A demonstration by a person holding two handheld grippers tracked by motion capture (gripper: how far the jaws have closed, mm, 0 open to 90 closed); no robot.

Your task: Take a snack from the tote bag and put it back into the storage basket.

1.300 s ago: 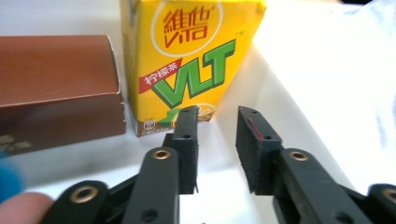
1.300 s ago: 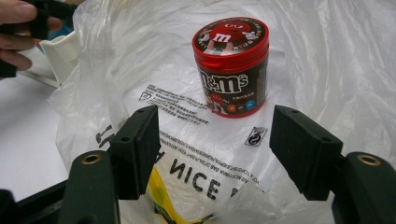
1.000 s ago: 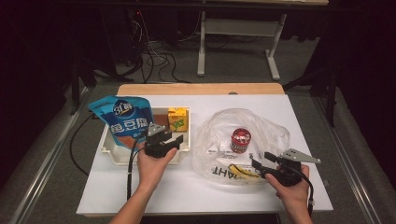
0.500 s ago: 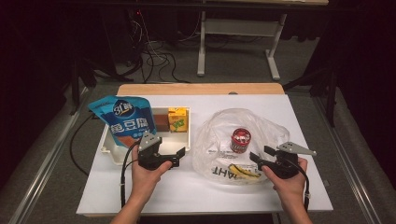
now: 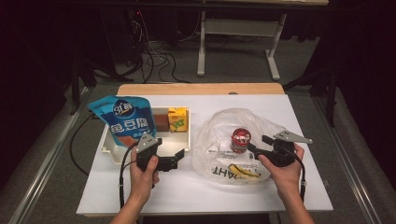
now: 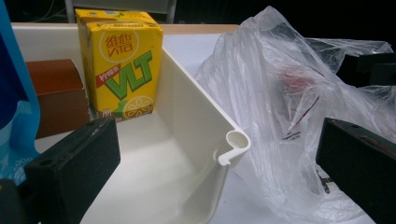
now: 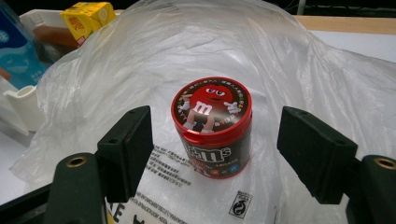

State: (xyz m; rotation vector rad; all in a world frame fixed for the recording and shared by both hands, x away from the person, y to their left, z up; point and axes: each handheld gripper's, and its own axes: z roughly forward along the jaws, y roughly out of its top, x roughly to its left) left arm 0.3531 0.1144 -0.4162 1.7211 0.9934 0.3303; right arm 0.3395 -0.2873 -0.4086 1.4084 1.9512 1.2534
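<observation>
Both my hands have drawn back toward me since a second ago. Jaws of my left gripper (image 5: 173, 160) have sprung wide, empty, at the white tray's (image 6: 233, 140) corner. My right gripper (image 7: 215, 154) has been opening, the candy tub (image 7: 212, 126) standing loose between its jaws on the plastic bag (image 5: 219, 135).

Ahead of the left gripper (image 5: 180, 158) a yellow carton (image 6: 122, 65) stands upright, with a brown box (image 6: 56, 93) just beside it on its left. A blue pouch (image 5: 125, 119) stands further left. Cables (image 5: 154, 56) and a white frame (image 5: 233, 32) are far beyond, on the floor.
</observation>
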